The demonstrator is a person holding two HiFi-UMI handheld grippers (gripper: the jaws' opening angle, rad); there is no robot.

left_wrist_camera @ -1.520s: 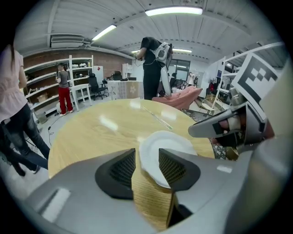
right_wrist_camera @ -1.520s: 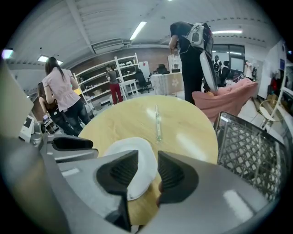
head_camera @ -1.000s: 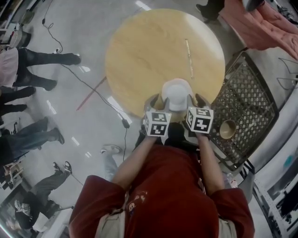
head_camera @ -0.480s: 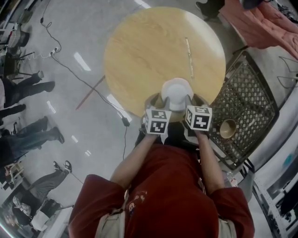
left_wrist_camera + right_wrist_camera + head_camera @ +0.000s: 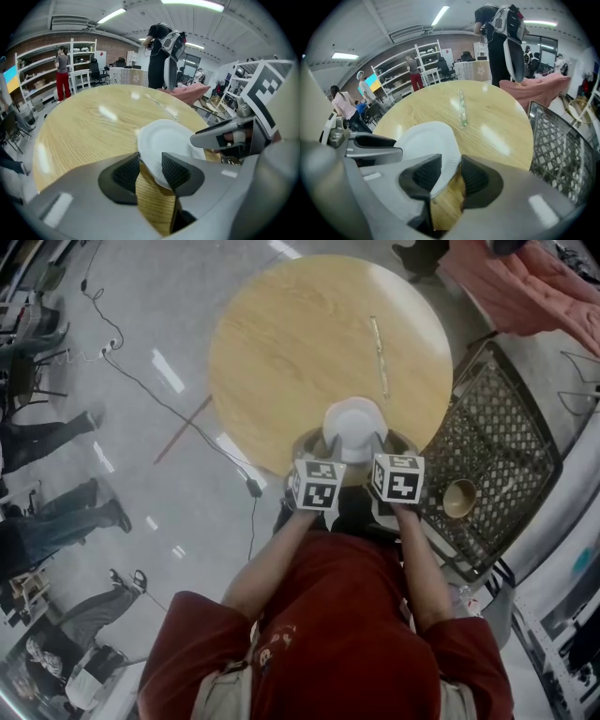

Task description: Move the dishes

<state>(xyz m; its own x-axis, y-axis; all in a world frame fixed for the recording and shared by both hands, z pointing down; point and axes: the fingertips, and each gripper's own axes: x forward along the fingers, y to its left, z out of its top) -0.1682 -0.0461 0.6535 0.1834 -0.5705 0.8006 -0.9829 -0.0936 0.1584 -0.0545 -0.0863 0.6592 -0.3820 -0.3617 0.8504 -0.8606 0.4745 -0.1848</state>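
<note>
L gripper (image 5: 151, 168): jaws pinching the L rim of a white plate (image 5: 166, 140); rim sits between the two black ribbed pads, narrow gap. R gripper (image 5: 451, 176): jaws pinching the opposite rim of the same plate, which bends up slightly at that side. Each gripper view shows the other gripper's grey body across the plate.

Plate pos.: over the near edge of the round wood-grain table (image 5: 300, 343), directly in front of the person, between the 2 grippers. Can't tell whether it rests on the table or is just off it.

Markings: each gripper's marker cube (image 5: 314, 487) shows black/white square patterns facing up; they are codes, not letters.

Further out on the table: a thin clear rod (image 5: 379, 354), right of centre, lying lengthwise away from the person, well apart from the plate.

Off the table, R side: dark wire-mesh basket (image 5: 497, 446) beside the table edge, w/ a tan bowl (image 5: 459, 499) in it. Pink cloth (image 5: 525, 292) beyond the basket. L side: cable (image 5: 159, 395) on the glossy floor, several persons standing near the picture edge. Person wears red sleeves (image 5: 197, 634).
</note>
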